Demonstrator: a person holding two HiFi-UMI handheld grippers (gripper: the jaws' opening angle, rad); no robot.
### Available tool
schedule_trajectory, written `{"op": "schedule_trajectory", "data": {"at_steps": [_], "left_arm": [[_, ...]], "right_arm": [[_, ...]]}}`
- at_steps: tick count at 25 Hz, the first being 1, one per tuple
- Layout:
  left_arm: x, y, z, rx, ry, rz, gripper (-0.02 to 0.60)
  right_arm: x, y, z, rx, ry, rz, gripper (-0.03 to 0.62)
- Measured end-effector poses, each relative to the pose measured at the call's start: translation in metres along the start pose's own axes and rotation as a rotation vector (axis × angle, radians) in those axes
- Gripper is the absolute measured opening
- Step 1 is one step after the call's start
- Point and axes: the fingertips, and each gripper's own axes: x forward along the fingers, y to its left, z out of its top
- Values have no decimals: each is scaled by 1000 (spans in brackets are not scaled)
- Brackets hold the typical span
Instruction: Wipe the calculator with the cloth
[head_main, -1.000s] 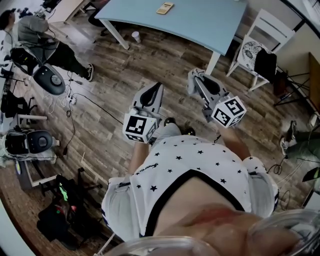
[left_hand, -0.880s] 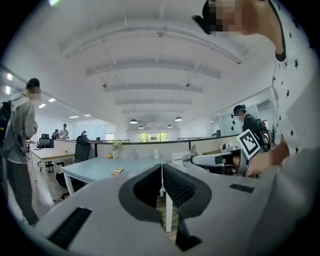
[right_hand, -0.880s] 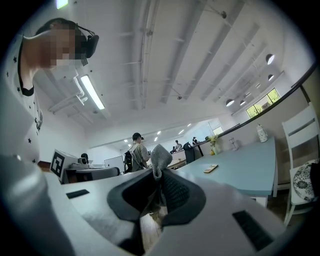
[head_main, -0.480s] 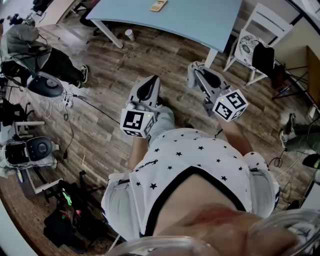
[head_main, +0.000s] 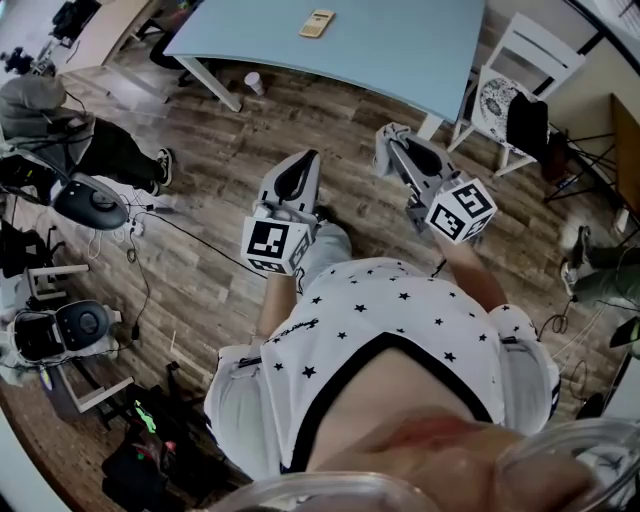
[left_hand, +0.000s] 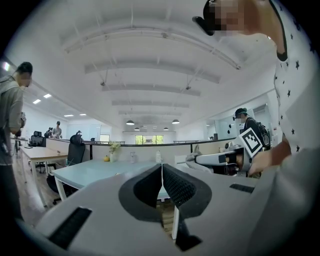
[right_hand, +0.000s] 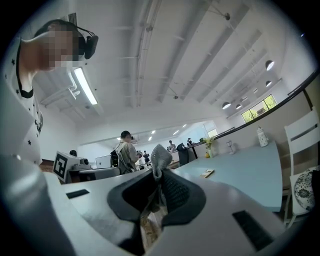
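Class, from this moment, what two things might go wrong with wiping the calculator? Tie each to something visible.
1. The calculator lies loose on the table; the left gripper is shut and empty, so wiping may push it along.
2. Only a small tip of cloth pokes past the jaws of the right gripper, so they might scrape it.

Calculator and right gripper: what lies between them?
In the head view, only floor, then bare tabletop, separates the calculator from the right gripper, which grips the cloth.
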Motion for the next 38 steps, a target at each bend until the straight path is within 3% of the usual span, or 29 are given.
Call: {"op": "schedule_trajectory", "data": {"at_steps": [22, 38], "left_arm": [[66, 132, -1, -1, 18, -72, 29], [84, 231, -3, -2, 6, -105, 29]], "right_arm": [[133, -45, 2, 39, 13, -102, 44], [227, -54, -6, 41, 28, -154, 44]]}}
